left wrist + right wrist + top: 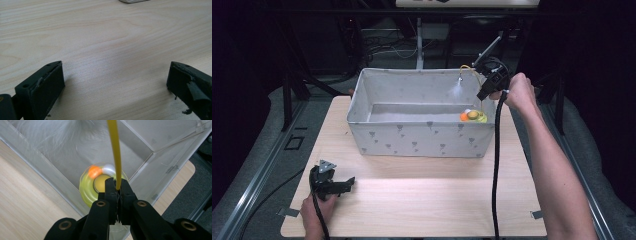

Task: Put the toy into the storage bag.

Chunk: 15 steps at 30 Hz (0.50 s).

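A grey fabric bin (422, 140) stands on the far half of the wooden table (412, 200). Inside, at its right end, lies a round yellow toy (474, 116) (86, 187) with an orange ball (94, 171) on it. My right gripper (484, 92) (117, 187) hangs over that end of the bin, shut on a thin yellow wand (469, 67) (113, 145). The wand arcs leftward to a white feathery tuft (456, 89), blurred in the right gripper view. My left gripper (344, 184) (115, 72) rests low over the table's near left, open, with only bare wood between its jaws.
The bin's walls (160, 135) rise around the toy. Dark floor, metal frames and cables surround the table. A black cable (497, 165) trails from the right gripper across the table's right side. A pale edge (132, 0) shows at the top of the left gripper view.
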Each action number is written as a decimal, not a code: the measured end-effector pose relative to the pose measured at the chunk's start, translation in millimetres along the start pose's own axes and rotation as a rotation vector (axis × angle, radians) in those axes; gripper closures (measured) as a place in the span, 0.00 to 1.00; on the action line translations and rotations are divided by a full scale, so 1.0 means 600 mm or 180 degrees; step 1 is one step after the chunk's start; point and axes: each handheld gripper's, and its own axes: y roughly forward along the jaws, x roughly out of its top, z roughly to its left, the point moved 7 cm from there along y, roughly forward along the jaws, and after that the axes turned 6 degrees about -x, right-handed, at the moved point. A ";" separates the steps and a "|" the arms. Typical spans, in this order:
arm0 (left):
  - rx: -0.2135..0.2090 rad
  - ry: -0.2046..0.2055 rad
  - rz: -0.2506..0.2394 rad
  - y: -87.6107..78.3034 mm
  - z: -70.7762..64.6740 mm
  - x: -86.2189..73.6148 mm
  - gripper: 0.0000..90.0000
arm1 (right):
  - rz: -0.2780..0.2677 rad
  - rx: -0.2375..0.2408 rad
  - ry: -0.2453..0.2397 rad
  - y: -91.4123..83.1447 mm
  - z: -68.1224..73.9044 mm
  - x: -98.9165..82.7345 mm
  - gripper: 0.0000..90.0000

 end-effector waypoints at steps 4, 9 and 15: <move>0.0000 0.0001 0.0000 0.000 0.000 0.000 0.01 | 0.0018 0.0027 0.0004 0.009 0.003 -0.004 0.98; 0.0000 0.0000 0.0000 0.000 0.000 0.000 0.01 | 0.0042 0.0074 0.0020 0.021 0.005 -0.010 0.98; 0.0000 0.0000 -0.0001 0.000 0.000 0.000 0.01 | 0.0063 0.0103 0.0039 0.031 0.008 -0.016 0.98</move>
